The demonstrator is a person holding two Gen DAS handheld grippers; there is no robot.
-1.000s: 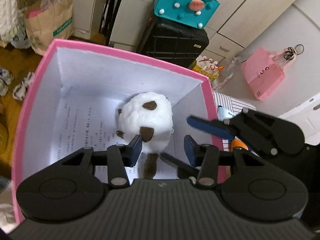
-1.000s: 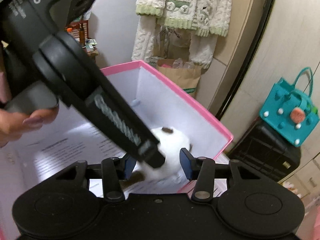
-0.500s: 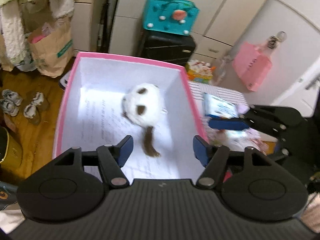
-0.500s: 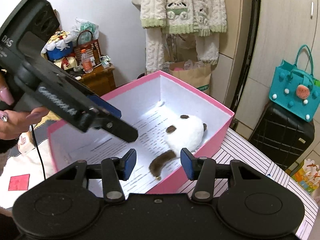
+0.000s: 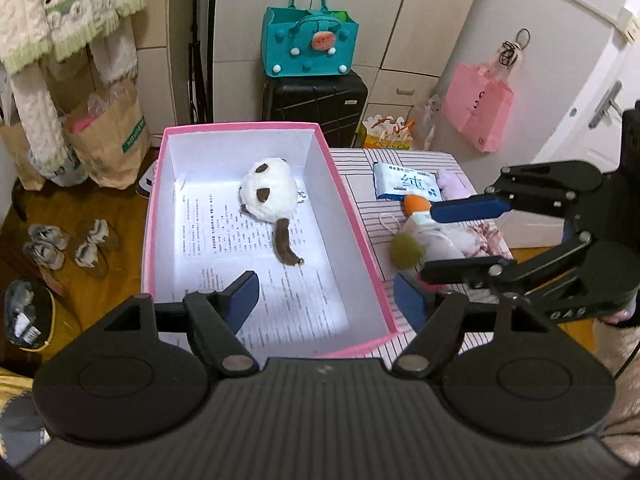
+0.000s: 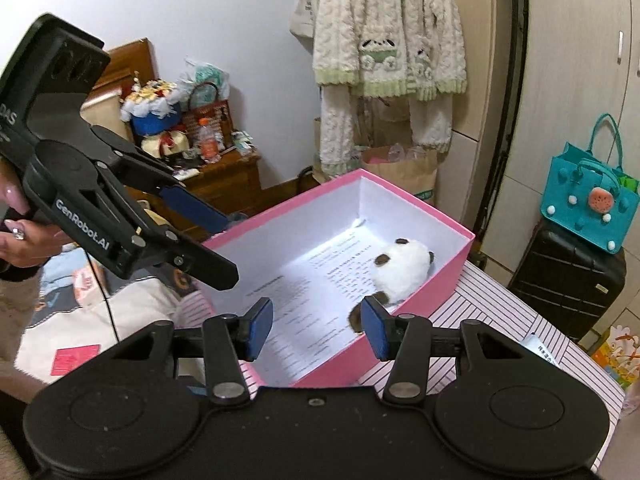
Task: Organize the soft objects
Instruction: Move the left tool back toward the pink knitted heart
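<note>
A cluttered bedroom corner with pale wardrobe doors fills the background, and a table under a pink-striped cloth (image 5: 360, 184) takes the middle of the left wrist view. On it sits a pink box (image 5: 362, 236) with white walls and a printed sheet lining its floor. A white plush toy (image 5: 270, 194) with brown patches and a brown tail lies inside the box, toward its far end and near the centre of the frame. Right of the box, on the cloth, lie a pack of wet wipes (image 5: 406, 186), a small lilac soft item (image 5: 452, 184) and a soft toy with an orange tip and an olive pompom (image 5: 416, 226).

The left gripper (image 5: 326, 298) hovers over the near end of the box, fingers spread wide and holding nothing. The right gripper (image 5: 460, 238) reaches in from the right edge, its blue-padded fingers parted on either side of the orange-tipped toy; whether they touch it cannot be told.

A teal felt tote (image 5: 310, 46) rests on a black suitcase (image 5: 314, 102) at top centre, and a pink bag (image 5: 478, 110) hangs at upper right.
</note>
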